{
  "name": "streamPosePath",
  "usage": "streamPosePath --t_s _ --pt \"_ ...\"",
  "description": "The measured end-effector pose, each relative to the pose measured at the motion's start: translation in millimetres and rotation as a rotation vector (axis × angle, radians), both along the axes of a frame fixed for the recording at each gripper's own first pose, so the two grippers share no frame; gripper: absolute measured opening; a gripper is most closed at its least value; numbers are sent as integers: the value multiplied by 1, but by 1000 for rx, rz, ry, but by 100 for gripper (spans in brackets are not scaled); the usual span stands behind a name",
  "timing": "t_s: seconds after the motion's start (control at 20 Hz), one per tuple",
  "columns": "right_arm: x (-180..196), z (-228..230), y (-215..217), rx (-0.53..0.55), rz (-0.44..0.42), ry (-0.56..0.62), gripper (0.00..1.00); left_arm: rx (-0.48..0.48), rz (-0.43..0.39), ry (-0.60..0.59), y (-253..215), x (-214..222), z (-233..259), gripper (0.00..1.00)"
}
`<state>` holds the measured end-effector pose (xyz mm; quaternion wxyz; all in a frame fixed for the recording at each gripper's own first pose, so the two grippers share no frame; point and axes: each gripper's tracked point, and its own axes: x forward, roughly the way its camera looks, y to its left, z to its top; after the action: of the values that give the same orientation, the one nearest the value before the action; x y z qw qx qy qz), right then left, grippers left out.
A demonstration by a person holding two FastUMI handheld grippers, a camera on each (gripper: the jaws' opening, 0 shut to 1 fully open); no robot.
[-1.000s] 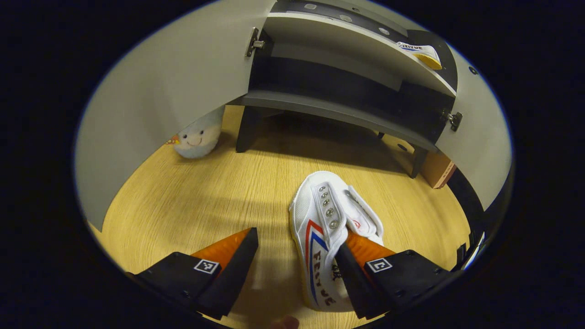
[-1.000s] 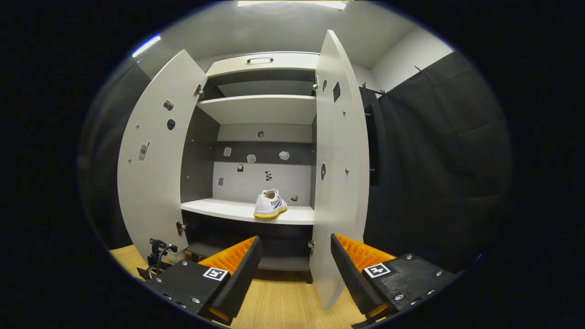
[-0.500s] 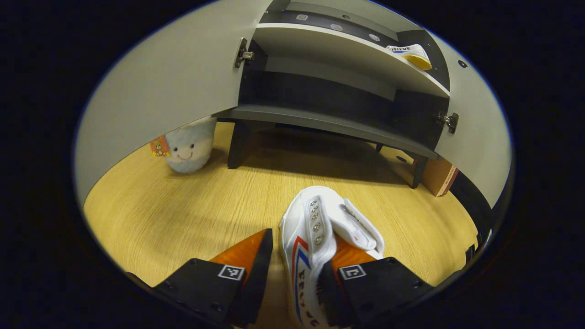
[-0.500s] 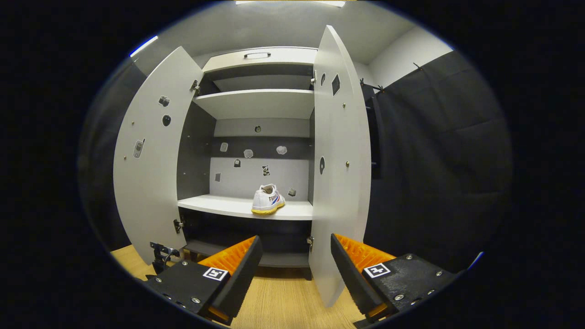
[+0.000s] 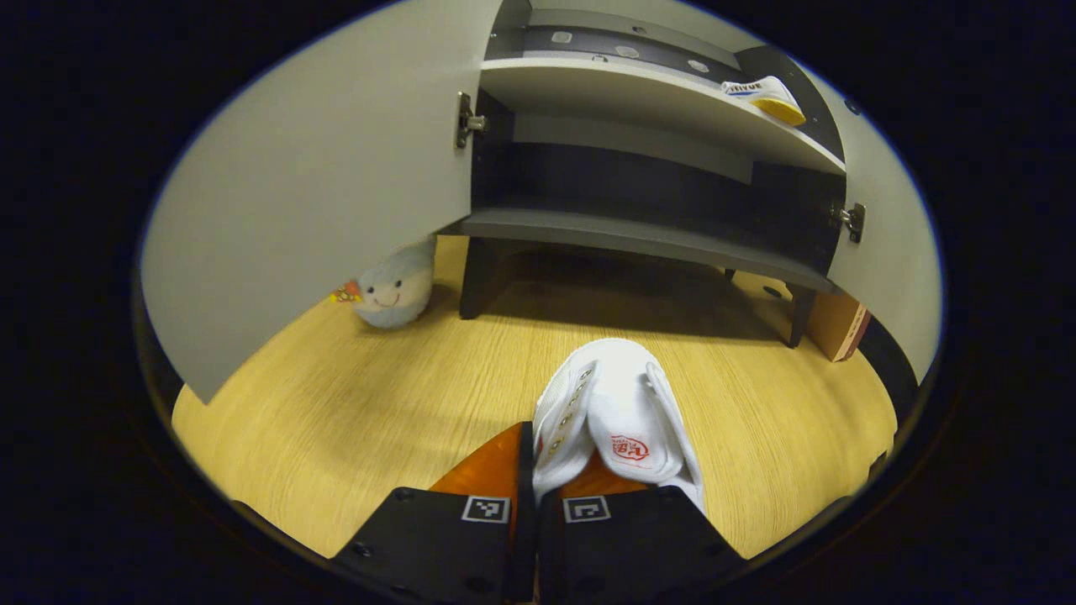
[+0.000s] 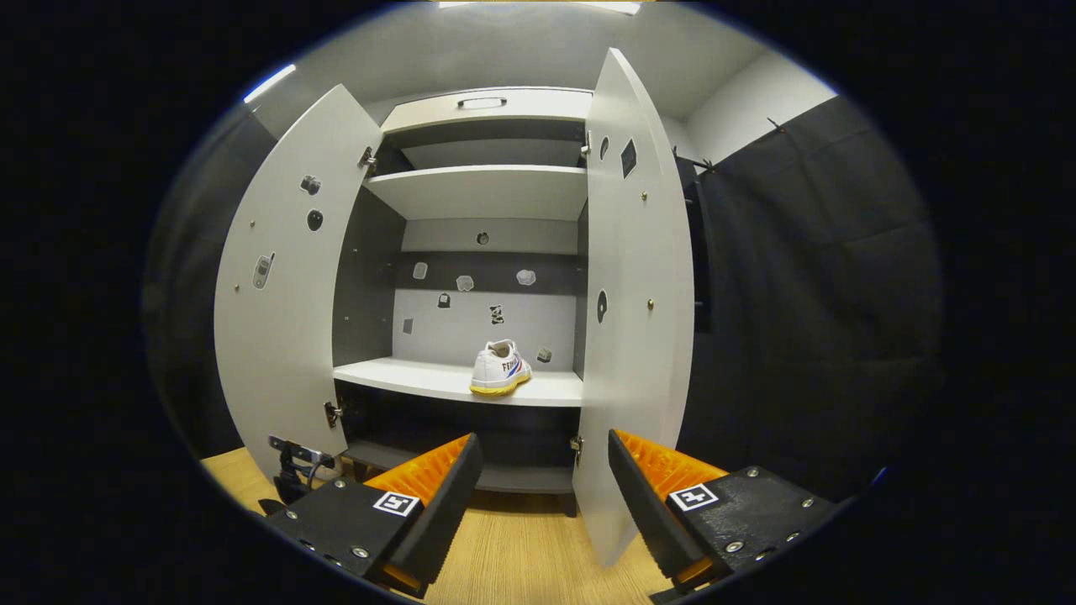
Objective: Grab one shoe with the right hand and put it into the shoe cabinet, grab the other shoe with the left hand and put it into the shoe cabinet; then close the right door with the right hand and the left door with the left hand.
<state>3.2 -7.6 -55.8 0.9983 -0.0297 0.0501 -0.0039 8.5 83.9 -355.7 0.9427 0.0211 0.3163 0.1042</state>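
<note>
Two shoes: left hand-held gripper (image 5: 535, 470) pinches one (image 5: 618, 412); right (image 6: 538, 491) gapes wide.

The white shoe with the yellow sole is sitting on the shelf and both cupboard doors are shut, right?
Not quite. The white shoe with the yellow sole does sit on the pale shelf, but both grey cupboard doors stand open, as the right gripper view shows.

Your left gripper (image 5: 533, 470) has the white shoe (image 5: 618, 412) pinched, toe pointing away. The other shoe (image 6: 499, 368) sits on the cabinet (image 6: 483, 193) shelf ahead, both doors open.
</note>
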Motion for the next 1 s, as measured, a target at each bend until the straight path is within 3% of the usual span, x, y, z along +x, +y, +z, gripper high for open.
streamPosePath --t_s 0.4,0.6,0.8,1.0 --pt "6 -6 10 36 32 8 92 -61 13 -233 -9 -30 203 9" --pt "4 -1 15 44 59 -6 92 -111 -22 -321 -22 -19 272 8" --pt "1 7 4 41 42 -23 92 -50 -67 -426 -36 64 325 8" --pt "-7 11 -11 28 9 -25 92 -74 -97 -380 -45 159 339 8"
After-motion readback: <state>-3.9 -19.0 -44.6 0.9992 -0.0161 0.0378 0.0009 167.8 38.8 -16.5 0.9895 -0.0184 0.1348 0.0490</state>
